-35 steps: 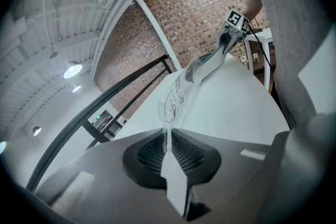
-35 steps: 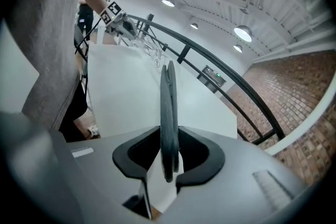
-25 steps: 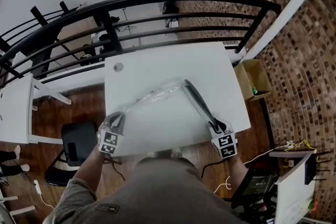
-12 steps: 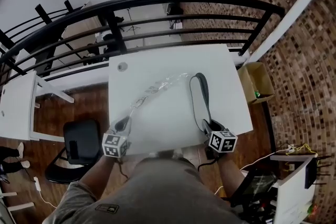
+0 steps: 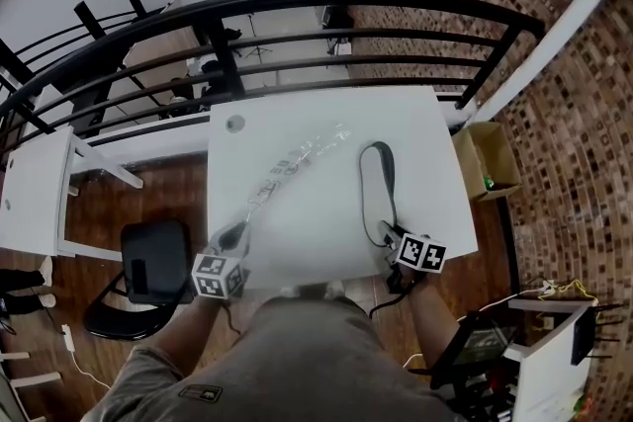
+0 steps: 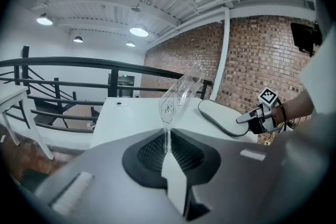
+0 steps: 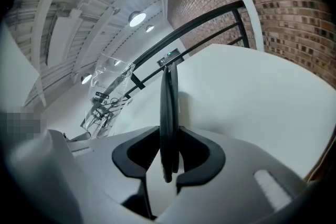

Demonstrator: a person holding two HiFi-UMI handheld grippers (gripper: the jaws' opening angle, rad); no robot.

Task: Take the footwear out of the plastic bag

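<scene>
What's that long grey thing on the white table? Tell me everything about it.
It is a flat grey slipper, long and thin, with a darker rim and a paler top, soft-looking. It lies on the white table, clear of the plastic bag. The right gripper has its near end between its jaws, which are opening.

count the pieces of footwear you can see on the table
1. The flat grey slipper lies on the right of the table, its near end between the opening jaws of the right gripper. The clear plastic bag pinched by the left gripper looks empty.

Head cam overhead; all share table.
</scene>
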